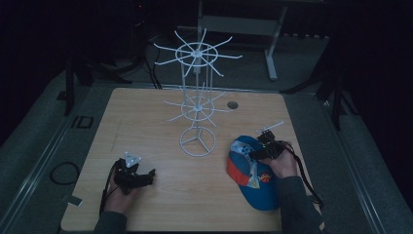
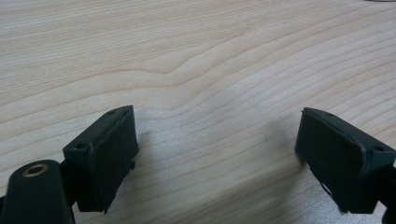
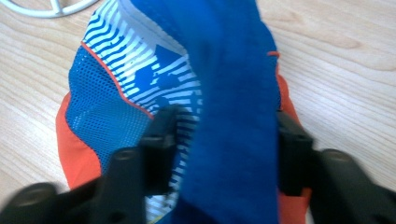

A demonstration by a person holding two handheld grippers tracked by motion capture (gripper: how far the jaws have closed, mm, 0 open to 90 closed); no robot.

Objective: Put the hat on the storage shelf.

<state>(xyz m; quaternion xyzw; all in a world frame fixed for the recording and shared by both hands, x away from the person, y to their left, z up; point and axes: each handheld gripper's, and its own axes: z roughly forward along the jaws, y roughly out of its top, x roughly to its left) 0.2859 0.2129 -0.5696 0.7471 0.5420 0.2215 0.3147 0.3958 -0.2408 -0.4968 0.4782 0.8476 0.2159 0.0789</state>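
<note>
Cap [image 1: 258, 180] on the desk [image 1: 195, 195] near its right edge, gripped by the right claw [image 1: 257, 152].

The blue and orange cap lay toward the desk's near right corner, its far end pinched between the right claw's jaws, which pressed on the blue fabric. A white wire rack [image 1: 197, 97] stood mid-desk, its ring base just beside the cap's far end. The left claw [image 1: 146, 176] rested open near the near left corner. The right claw's view revealed the cap's [image 3: 187, 70] striped lining and mesh; the left claw's view gave bare wood [image 2: 210, 60] between spread jaws.
</note>
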